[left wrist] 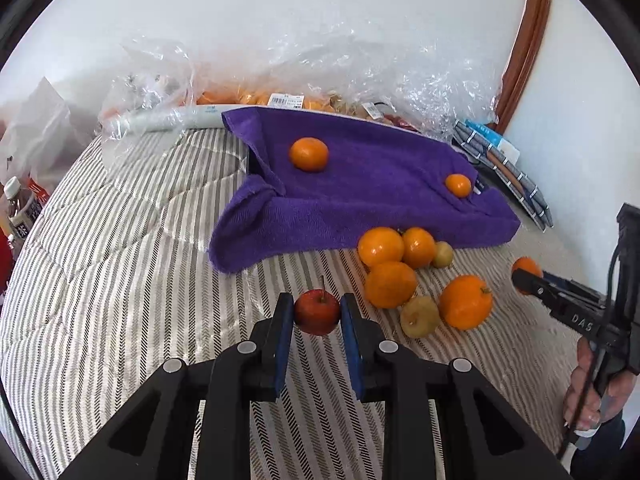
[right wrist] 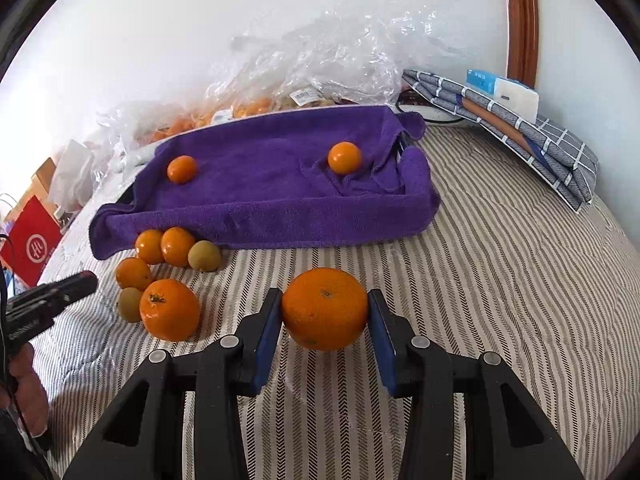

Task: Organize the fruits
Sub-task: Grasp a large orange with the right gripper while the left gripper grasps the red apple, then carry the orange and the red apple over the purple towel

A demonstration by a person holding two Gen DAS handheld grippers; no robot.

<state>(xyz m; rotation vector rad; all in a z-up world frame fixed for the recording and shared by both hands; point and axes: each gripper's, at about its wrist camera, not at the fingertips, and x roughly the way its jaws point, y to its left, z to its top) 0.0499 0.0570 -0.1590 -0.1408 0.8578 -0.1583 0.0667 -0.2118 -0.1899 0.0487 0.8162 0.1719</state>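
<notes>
My left gripper [left wrist: 317, 312] is shut on a small red apple [left wrist: 317, 311] and holds it above the striped bedcover. My right gripper [right wrist: 325, 312] is shut on a large orange [right wrist: 325, 309]; it also shows at the right of the left wrist view [left wrist: 527, 276]. A tray draped in a purple towel [left wrist: 360, 200] holds two small oranges [left wrist: 309, 154] [left wrist: 458, 185]. In front of it lies a cluster of several oranges [left wrist: 386, 268] and two yellowish-green fruits [left wrist: 419, 316]. The same cluster shows in the right wrist view [right wrist: 168, 276].
Clear plastic bags [left wrist: 320, 72] with more fruit lie against the wall behind the tray. Folded checked cloth [right wrist: 520, 132] sits at the back right. A bottle [left wrist: 18, 208] and a red bag [right wrist: 32, 240] stand off the bed's left side.
</notes>
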